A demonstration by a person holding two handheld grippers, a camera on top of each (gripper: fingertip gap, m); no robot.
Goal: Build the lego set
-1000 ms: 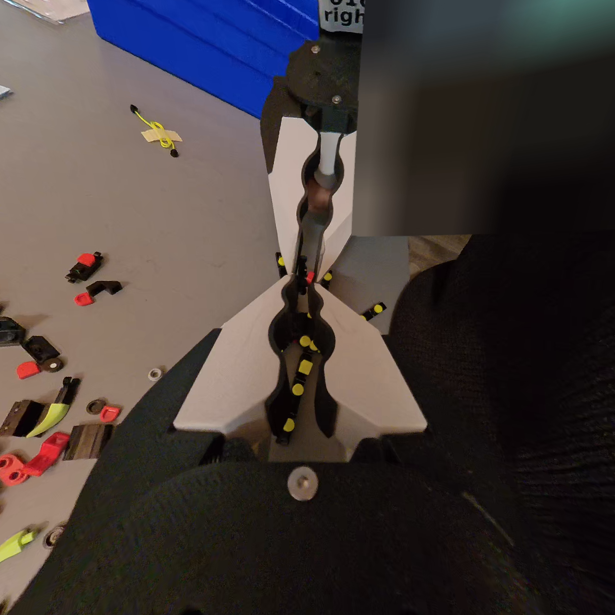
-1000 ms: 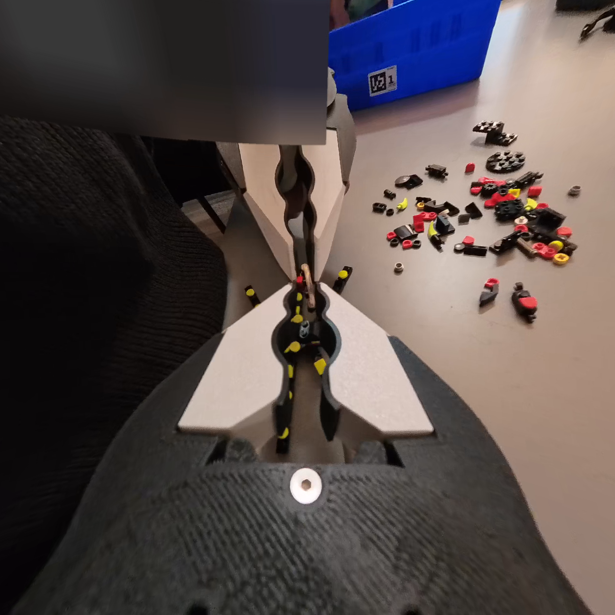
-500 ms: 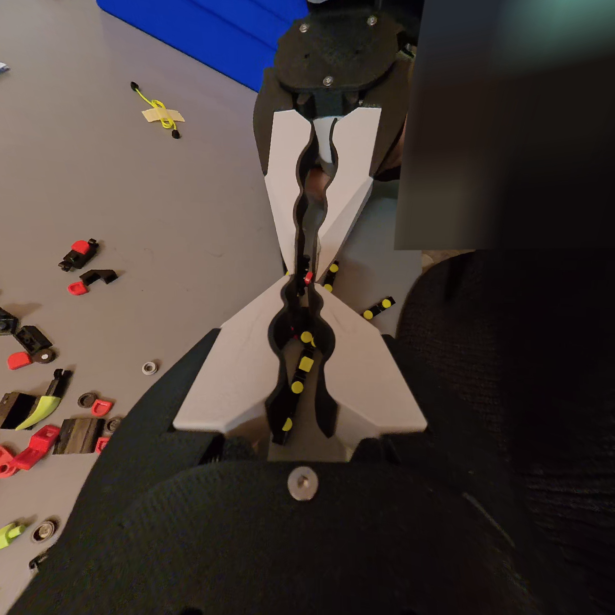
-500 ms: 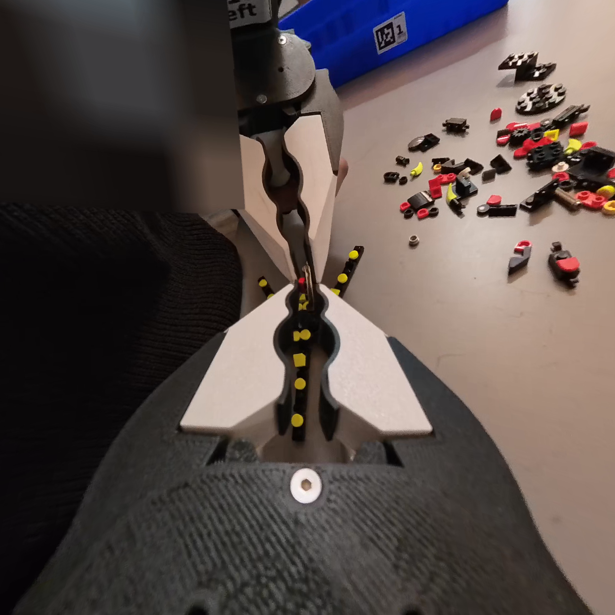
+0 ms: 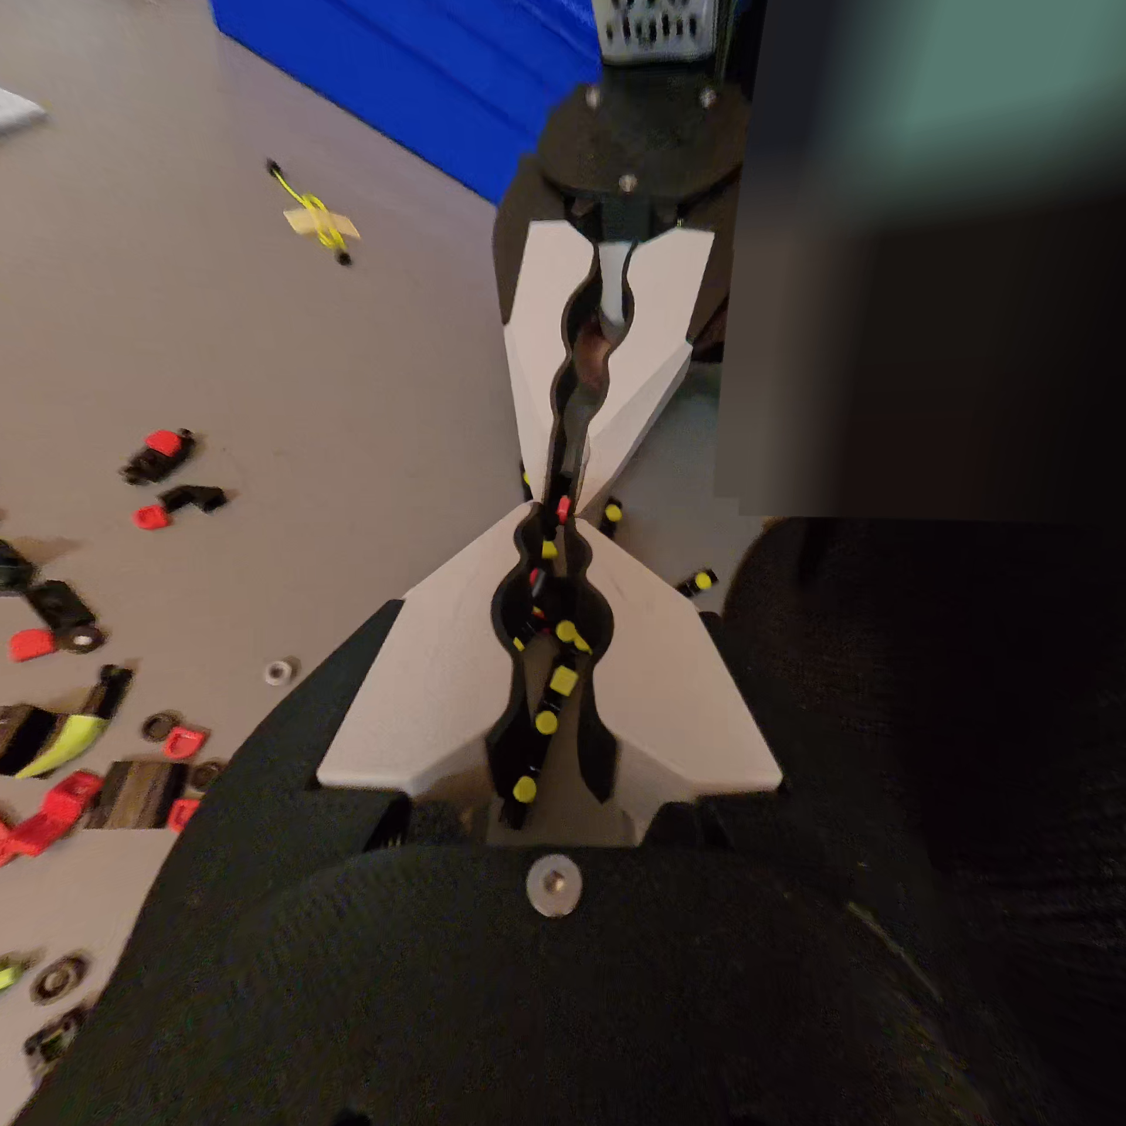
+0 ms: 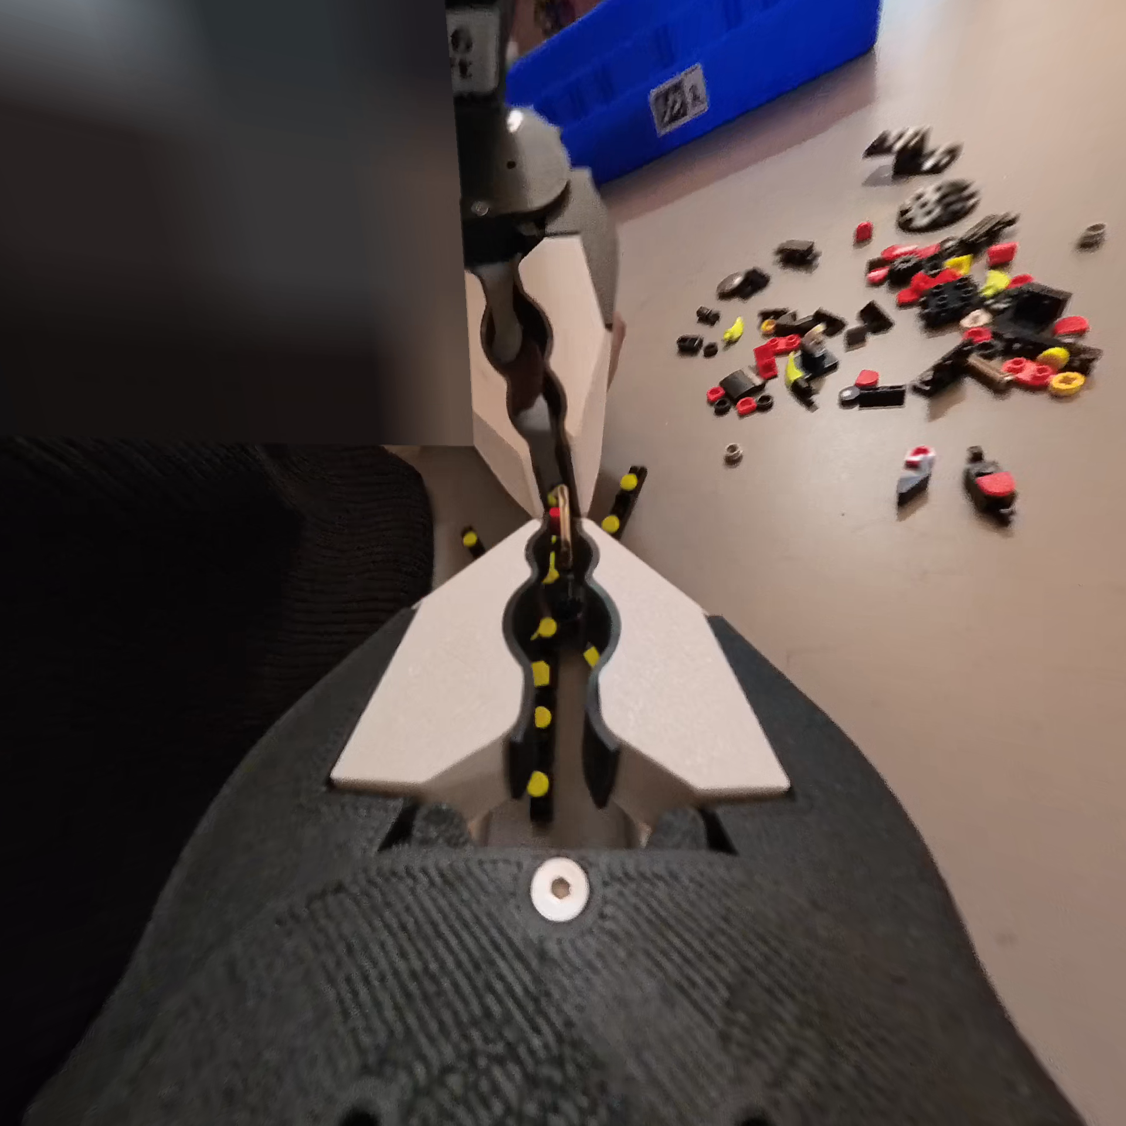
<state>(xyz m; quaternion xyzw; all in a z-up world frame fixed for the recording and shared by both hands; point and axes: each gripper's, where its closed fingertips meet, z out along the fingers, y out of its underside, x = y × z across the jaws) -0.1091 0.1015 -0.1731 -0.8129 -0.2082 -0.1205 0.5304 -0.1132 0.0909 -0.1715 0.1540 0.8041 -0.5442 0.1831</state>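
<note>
Two grippers met tip to tip | left gripper [image 5: 557, 530] fingers closed on black lego assembly [image 5: 548, 701] with yellow studs | right gripper [image 6: 563, 536] closed on thin tan piece [image 6: 565, 527] | since half second ago: right gripper tilted slightly, contact unchanged | insertion judged unfinished | loose parts [image 6: 950, 329] beside blue bin [image 6: 701, 79].

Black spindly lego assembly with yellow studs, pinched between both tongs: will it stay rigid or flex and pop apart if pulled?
The black spindly lego assembly with yellow studs is probably light, being thin and sparse. Its thin arms splay out past the left tongs and right tongs, so it likely flexes at its joints. Both pinch near one small spot, so pulling may pop pieces off.
</note>
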